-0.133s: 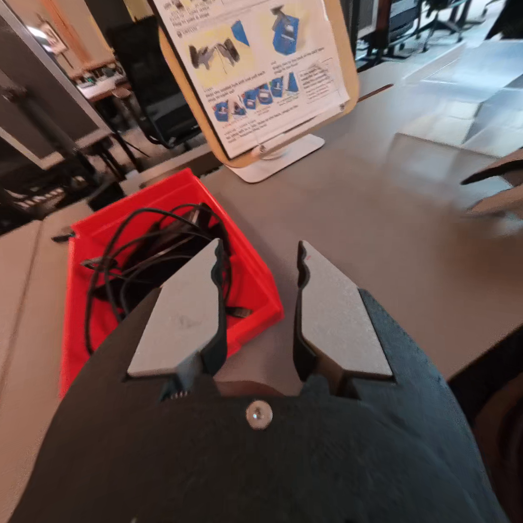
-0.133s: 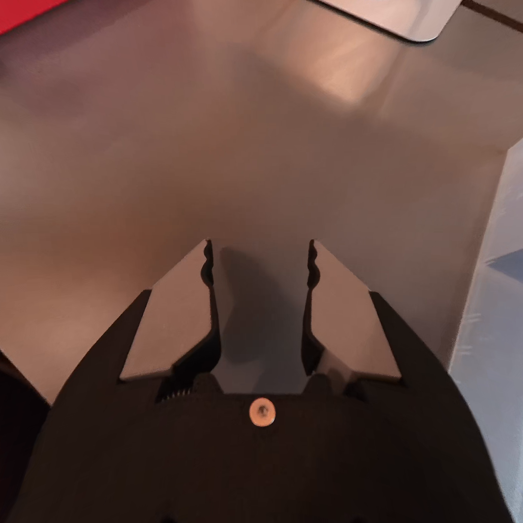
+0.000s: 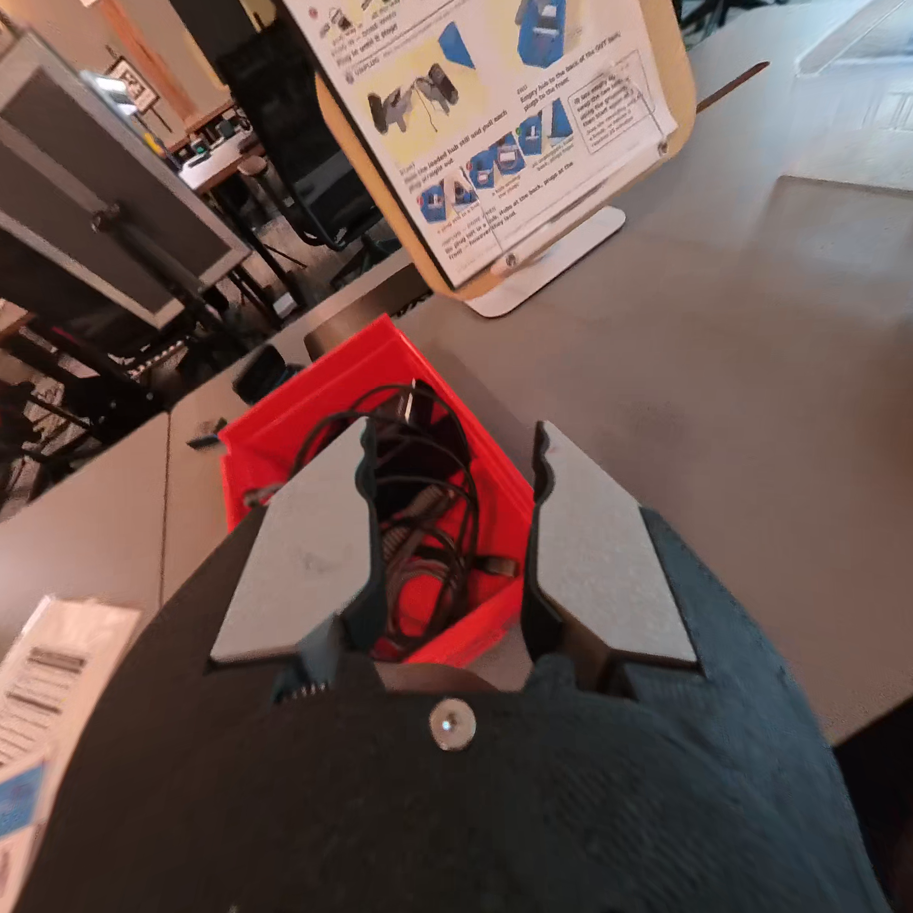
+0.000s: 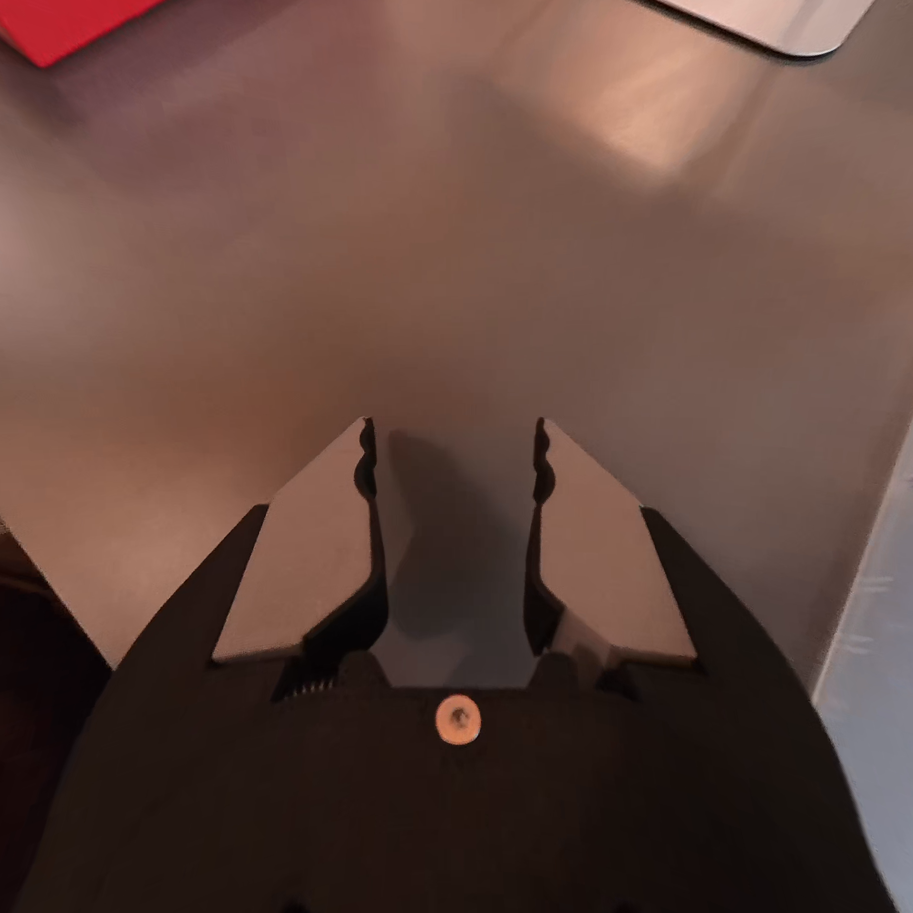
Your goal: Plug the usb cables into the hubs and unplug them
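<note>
A red bin (image 3: 306, 435) sits on the grey table (image 3: 691, 420) and holds a tangle of black usb cables (image 3: 435, 523) with dark hub-like blocks among them. My left gripper (image 3: 452, 444) is open and empty, above the bin's near right part, with the cables showing between its fingers. My right gripper (image 4: 454, 435) is open and empty, low over bare table (image 4: 444, 271). A corner of the red bin (image 4: 64, 29) shows at the top left of the right wrist view.
An instruction sheet on a tilted board (image 3: 494, 123) with a white base (image 3: 553, 267) stands behind the bin; the base corner (image 4: 770, 20) also shows in the right wrist view. A printed paper (image 3: 44, 691) lies at the left. The table's near edge (image 3: 864, 716) is at the right. There is about 40 cm between the tips of the two grippers.
My left gripper has swung left over the bin, so the cables now lie between its fingers. The right gripper has shifted slightly; the red bin corner has come into its view.
</note>
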`<state>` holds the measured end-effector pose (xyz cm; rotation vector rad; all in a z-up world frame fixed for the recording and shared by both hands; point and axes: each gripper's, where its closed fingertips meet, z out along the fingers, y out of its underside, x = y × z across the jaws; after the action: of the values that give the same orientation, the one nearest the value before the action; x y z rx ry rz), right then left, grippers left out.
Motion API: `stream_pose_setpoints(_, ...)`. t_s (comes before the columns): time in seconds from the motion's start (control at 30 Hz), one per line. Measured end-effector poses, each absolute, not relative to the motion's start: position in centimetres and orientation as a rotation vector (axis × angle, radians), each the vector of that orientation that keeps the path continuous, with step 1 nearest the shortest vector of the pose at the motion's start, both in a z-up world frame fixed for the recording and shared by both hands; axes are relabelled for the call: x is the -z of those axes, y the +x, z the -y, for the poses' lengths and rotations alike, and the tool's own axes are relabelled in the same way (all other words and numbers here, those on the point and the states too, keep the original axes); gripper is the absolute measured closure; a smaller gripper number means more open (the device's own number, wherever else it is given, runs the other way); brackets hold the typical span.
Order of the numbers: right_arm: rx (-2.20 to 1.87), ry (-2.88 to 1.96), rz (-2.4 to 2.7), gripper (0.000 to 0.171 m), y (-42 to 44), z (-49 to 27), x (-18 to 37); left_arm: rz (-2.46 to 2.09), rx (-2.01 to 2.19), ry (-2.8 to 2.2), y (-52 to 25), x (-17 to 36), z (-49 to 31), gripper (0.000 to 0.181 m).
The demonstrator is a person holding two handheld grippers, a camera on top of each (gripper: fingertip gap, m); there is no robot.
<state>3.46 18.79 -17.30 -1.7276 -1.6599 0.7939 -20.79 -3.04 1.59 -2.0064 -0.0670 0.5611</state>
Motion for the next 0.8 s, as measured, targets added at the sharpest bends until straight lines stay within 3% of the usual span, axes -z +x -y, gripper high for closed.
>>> stream_pose_setpoints(0.1,-0.900,-1.688,1.639,0.114,3.0,-18.2,16.3,0.027,-0.597,-2.037,-24.5,-4.5,0.0,0.125)
stream_pose_setpoints(0.17,-0.949,-1.687,1.629,0.112,2.9,-18.0,15.9,-0.032,-0.513,-2.114,-26.9,-4.3,-2.9,0.119)
stream_pose_setpoints(0.3,-0.989,-1.688,1.618,0.111,3.0,-18.0,15.7,-0.016,-0.365,-2.386,-33.6,0.7,-6.6,0.114)
stream_pose_setpoints(0.47,-1.005,-1.686,1.613,0.110,3.0,-18.0,15.6,-0.064,-0.438,-2.680,-40.2,7.3,-5.9,0.124)
stream_pose_setpoints(0.6,-1.063,-1.713,1.607,0.111,3.0,-17.9,15.5,-0.182,-0.489,-2.823,-41.9,10.8,-5.5,0.122)
stream_pose_setpoints(0.8,-1.195,-1.748,1.584,0.111,3.0,-17.9,15.1,-0.369,-0.466,-2.873,-41.2,12.3,-6.2,0.150)
